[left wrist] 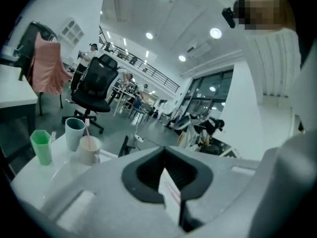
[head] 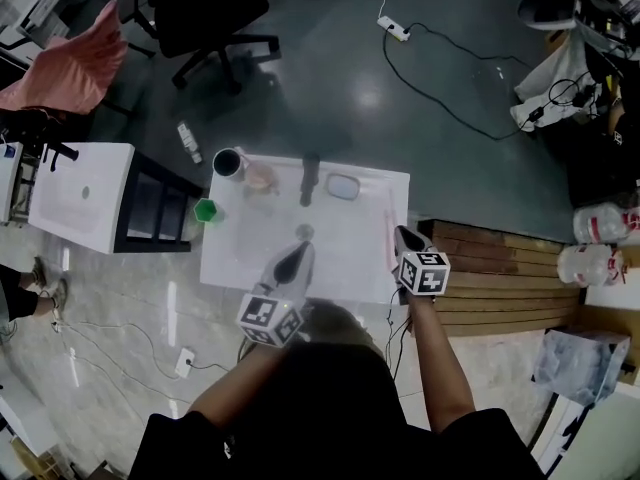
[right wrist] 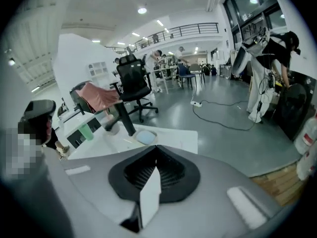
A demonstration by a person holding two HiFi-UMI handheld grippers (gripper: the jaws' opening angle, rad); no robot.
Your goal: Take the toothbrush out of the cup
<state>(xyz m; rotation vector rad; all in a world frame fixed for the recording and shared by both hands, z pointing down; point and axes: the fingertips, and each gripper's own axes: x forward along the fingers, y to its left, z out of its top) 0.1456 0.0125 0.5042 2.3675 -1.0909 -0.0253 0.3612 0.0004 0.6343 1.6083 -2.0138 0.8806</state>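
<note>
Finds the thin pink toothbrush (left wrist: 86, 132) upright in the pale beige cup (left wrist: 90, 151), ahead-left of the closed, empty left gripper (head: 302, 238), farther from the closed right gripper (head: 403, 236).

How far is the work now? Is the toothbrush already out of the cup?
Done: nothing yet. The pink toothbrush stands in the beige cup at the far side of the table.
In hand: nothing. The left gripper and the right gripper are both shut and empty, over the table's near edge.
Left: reach the cup, grip the toothbrush, lift it out.
</note>
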